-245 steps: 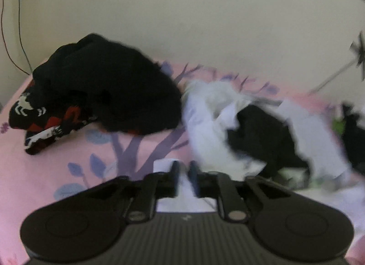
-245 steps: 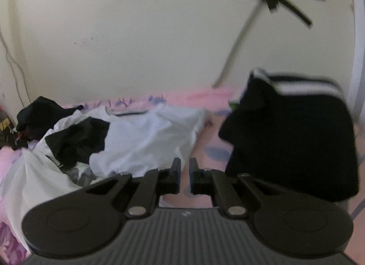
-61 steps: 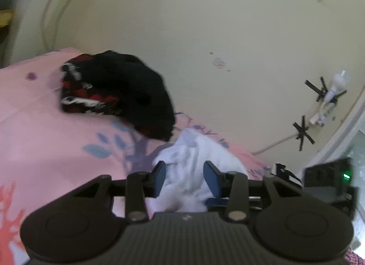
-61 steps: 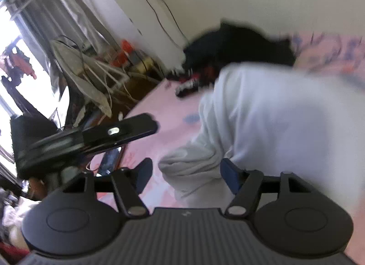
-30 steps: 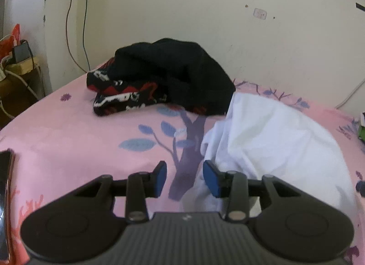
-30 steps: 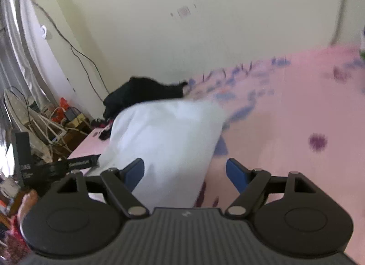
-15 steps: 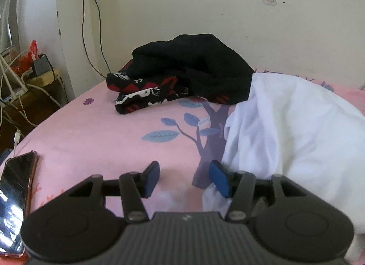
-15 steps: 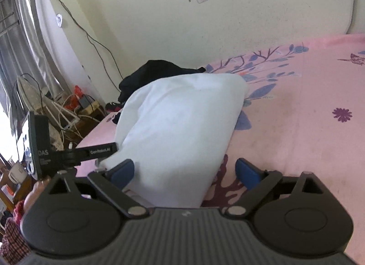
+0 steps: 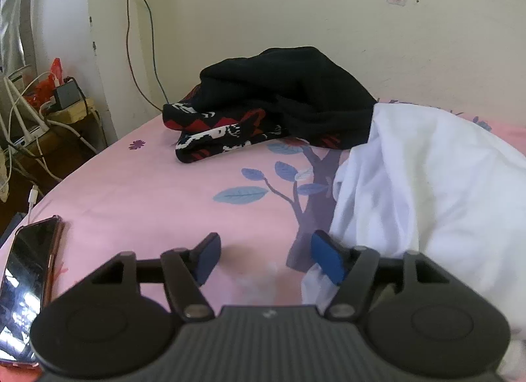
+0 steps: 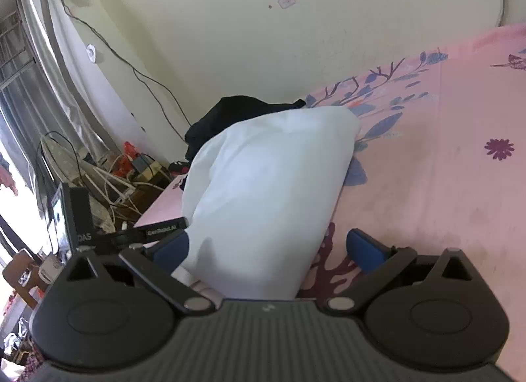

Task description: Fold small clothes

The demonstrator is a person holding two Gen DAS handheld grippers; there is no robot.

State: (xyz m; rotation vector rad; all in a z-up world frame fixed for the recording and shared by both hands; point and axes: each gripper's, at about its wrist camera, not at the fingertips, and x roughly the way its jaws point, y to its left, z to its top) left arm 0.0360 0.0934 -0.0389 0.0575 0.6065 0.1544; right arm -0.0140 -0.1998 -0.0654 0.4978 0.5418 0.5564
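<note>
On the pink bedsheet [image 9: 138,191] lie 1 white garment [image 9: 427,185], 1 dark clothes pile [image 9: 282,109] and 1 phone [image 9: 26,280], while the left gripper [image 9: 263,258] and right gripper [image 10: 273,247] have just been opening, jaws apart, gripping nothing.

On the bedsheet [image 9: 138,185], a garment [image 9: 427,178] lies right of a clothes pile [image 9: 282,112]; phone [image 9: 26,277] far left.
</note>
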